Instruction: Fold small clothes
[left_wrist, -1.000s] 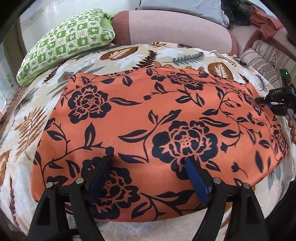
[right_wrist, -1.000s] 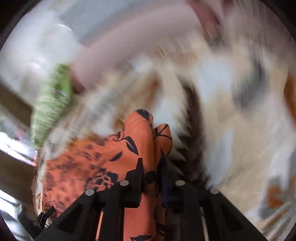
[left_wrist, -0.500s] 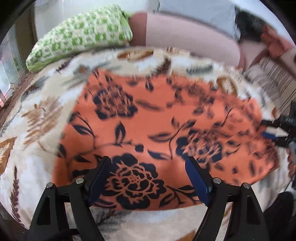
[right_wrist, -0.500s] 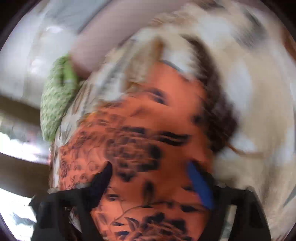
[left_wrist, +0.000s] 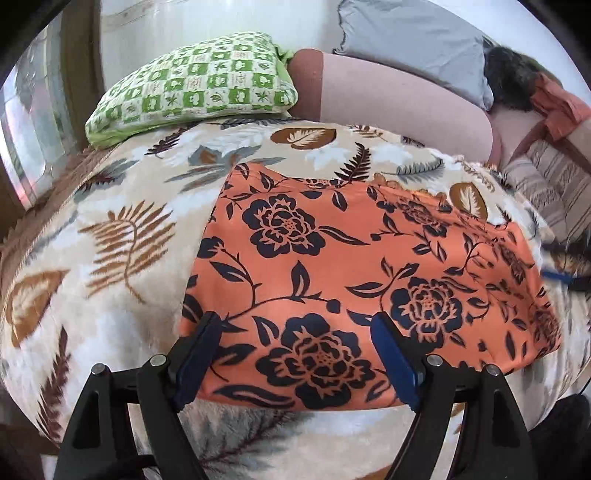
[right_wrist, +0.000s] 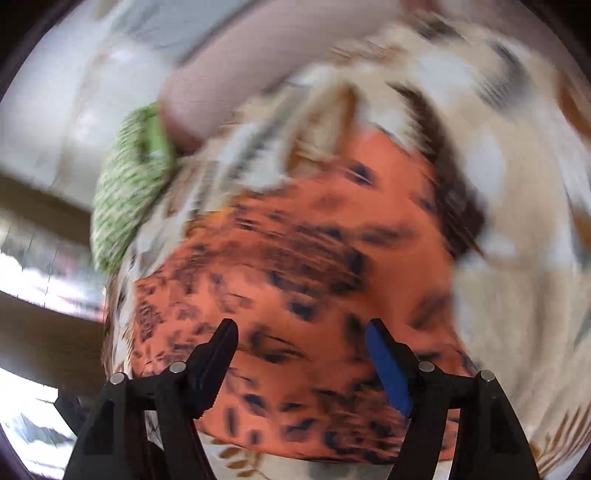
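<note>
since the orange floral garment (left_wrist: 351, 277) lies at twelve o'clock, long axis nine-to-three, i see left gripper (left_wrist: 295, 354) nearest, right gripper (right_wrist: 301, 354) blurred, both wide, empty.

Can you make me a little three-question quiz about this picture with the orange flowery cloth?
1. True or false: the left gripper is squeezing the orange cloth.
2. What lies on the leafy blanket behind the cloth, at the far left? A) a green checked pillow B) a red ball C) a book
3. Fill in: the flowers printed on the cloth are dark ____.

Key
1. False. Its jaws are wide open with nothing between them. The right gripper is open too.
2. A
3. Blue. They are navy, on orange.
</note>
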